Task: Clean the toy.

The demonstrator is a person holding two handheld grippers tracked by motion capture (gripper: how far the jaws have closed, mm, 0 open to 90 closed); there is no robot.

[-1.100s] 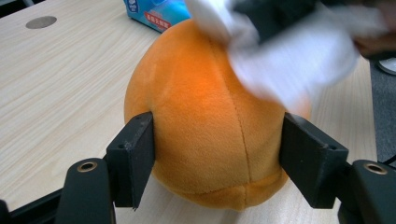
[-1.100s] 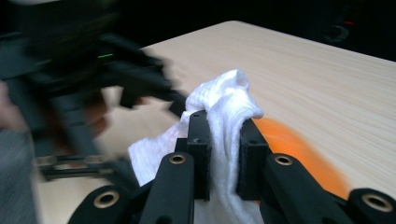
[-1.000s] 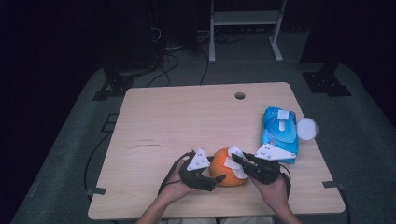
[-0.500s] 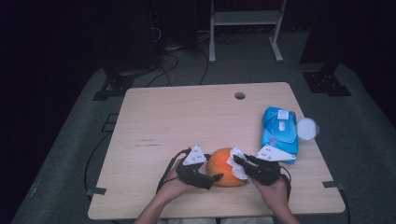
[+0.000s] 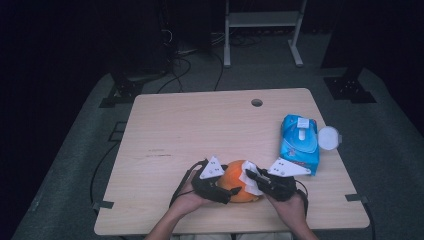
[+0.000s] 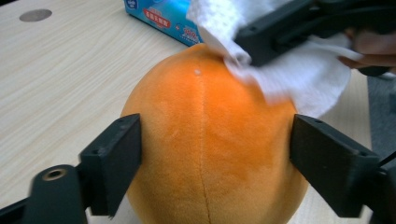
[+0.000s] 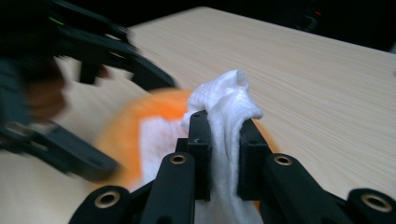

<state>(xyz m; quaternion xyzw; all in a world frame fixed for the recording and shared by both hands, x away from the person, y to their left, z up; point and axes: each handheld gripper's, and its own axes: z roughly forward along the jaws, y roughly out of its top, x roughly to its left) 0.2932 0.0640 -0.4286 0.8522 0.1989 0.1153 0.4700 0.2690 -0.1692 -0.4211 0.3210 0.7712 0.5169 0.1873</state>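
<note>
Near the table's front edge, we wipe a plush orange.
Our left gripper has just been closing, its jaws pressing the orange's sides; our right gripper is clamped on a white wipe that hides the orange's top. Behind the orange, the blue wipes pack's print is too small to read.

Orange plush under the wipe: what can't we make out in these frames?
- Orange plush: underside cut off by the bottom edge in the left gripper view; its top right hidden by the white wipe.
- Blue wipes pack: print too small and cut off by the top edge there; unreadable in the high view.
- Left hand-held gripper: motion-blurred in the right gripper view.
- Right hand-held gripper: the wipe covers the inner pad faces.
</note>
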